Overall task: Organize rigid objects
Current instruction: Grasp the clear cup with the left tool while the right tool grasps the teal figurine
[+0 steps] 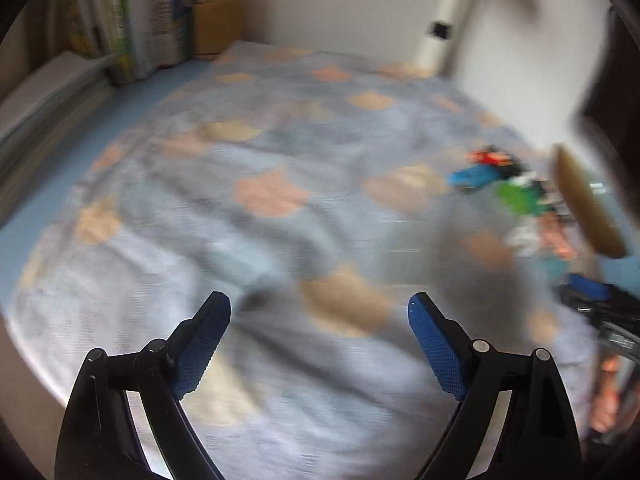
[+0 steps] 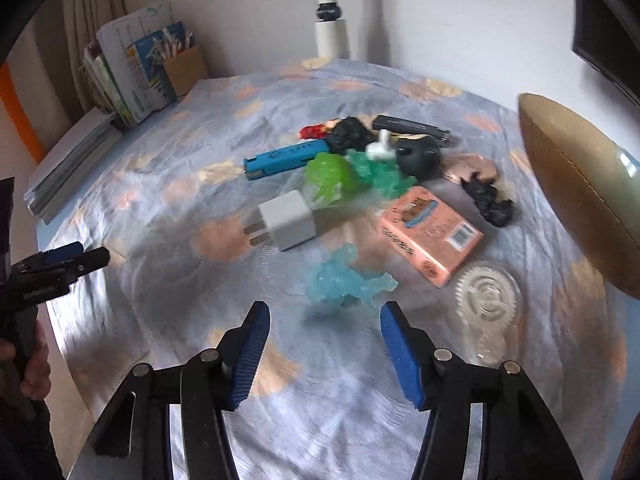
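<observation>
The cardboard box (image 2: 576, 184) is being seen at the right edge of the patterned cloth (image 2: 160, 184) — light, stiff, presumably the receptacle. The pink carton (image 2: 430, 232) is being judged light and rigid, best taken across its narrow sides. The white plug adapter (image 2: 286, 220) is being judged dense and smooth. The pale-blue translucent figurine (image 2: 348, 278), lying just ahead of the right gripper (image 2: 322, 322), is being judged hard, slippery, with fragile limbs — the torso is advised. Jaws part-open, empty. The left gripper (image 1: 320, 308) is being held wide, empty.

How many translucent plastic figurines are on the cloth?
3: a light blue one just ahead of the right gripper, a bright green one and a teal one in the pile. Others may be hidden.
</observation>
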`<state>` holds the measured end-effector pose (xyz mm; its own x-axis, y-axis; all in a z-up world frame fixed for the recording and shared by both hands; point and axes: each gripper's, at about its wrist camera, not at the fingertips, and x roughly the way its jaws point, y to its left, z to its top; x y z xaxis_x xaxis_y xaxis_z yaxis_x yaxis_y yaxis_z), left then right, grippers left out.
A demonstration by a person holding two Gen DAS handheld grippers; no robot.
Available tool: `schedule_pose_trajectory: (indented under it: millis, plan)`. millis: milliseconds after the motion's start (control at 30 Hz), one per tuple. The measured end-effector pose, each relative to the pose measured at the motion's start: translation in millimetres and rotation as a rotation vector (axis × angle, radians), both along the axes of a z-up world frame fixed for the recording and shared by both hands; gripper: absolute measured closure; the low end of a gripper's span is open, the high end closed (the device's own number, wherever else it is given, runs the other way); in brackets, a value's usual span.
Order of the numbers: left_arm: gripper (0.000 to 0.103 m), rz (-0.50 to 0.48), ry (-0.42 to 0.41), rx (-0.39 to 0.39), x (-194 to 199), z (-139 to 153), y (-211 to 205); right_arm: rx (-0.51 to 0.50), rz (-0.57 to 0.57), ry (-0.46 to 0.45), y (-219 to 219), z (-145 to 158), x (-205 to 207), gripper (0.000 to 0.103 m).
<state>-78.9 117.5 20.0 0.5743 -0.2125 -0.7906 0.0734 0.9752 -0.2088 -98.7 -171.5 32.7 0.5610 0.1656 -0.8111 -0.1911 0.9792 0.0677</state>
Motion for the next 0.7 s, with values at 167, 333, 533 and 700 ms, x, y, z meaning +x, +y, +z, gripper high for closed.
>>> schedule_pose_trajectory:
  millis: [167,333,533,700]
  plan:
    - [0.013,-0.095,-0.018,-0.004,8.3,1.8,-29.0,0.073,-0.021,0.041,-21.2,0.6,-1.7,0.041]
    - [0.052,-0.075,0.0,-0.005,24.8,-1.3,-27.0,0.079,-0.003,0.069,-20.2,2.4,1.6,0.041]
    - [0.068,-0.037,0.012,-0.005,27.9,-2.1,-23.0,0.079,0.003,0.081,-14.0,0.2,4.8,0.036]
    - [0.067,-0.028,0.014,-0.038,24.6,-1.8,-17.2,0.074,-0.028,0.118,-5.5,-1.8,24.8,0.035]
